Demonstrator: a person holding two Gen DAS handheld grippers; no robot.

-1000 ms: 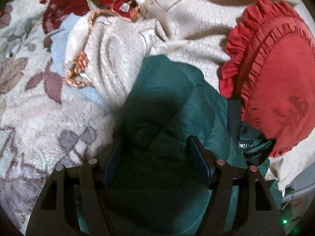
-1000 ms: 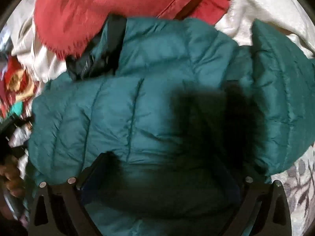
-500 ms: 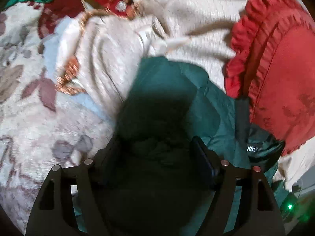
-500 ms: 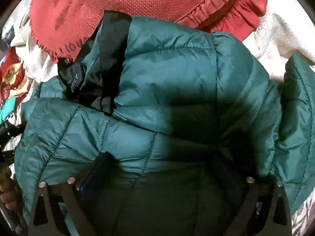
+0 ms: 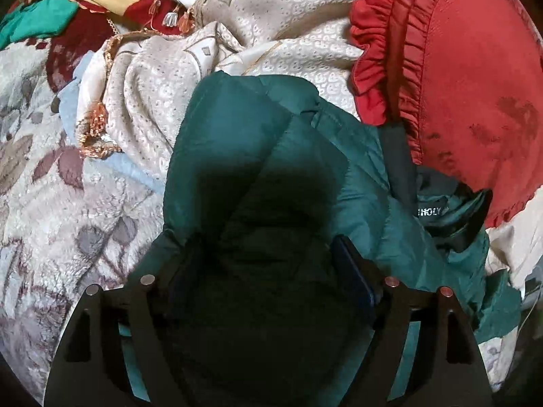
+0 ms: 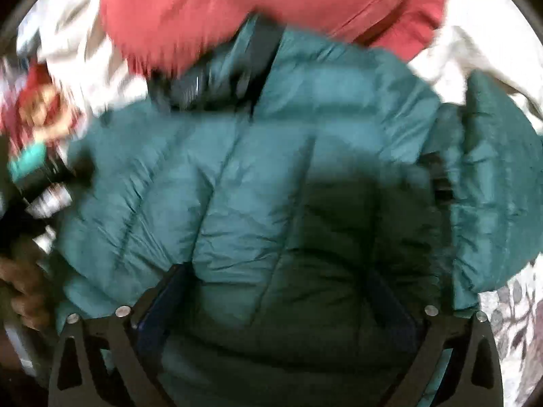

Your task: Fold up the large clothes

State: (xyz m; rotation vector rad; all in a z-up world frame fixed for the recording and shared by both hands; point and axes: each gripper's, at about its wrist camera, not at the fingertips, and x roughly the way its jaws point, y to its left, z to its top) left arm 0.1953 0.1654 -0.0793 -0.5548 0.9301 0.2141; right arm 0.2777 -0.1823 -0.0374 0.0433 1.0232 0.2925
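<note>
Blur: right wrist view smeared
Jacket (image 5: 237, 156): teal, quilted, crumpled
Left tongs (image 5: 261, 271): opening, jacket between
Right tongs (image 6: 281, 298): spread wide; grip on jacket unclear

Ahead of me a red cushion (image 5: 475, 101) with a frilled edge lay on a cream patterned cloth (image 5: 271, 30), crumpled in folds. Left of that cloth, a pale blanket (image 5: 40, 203) with a leaf print was spread out. At the far left corner I saw a heap of dark red, yellow and green fabric (image 5: 68, 10), with orange tassels (image 5: 96, 129) nearby.
</note>
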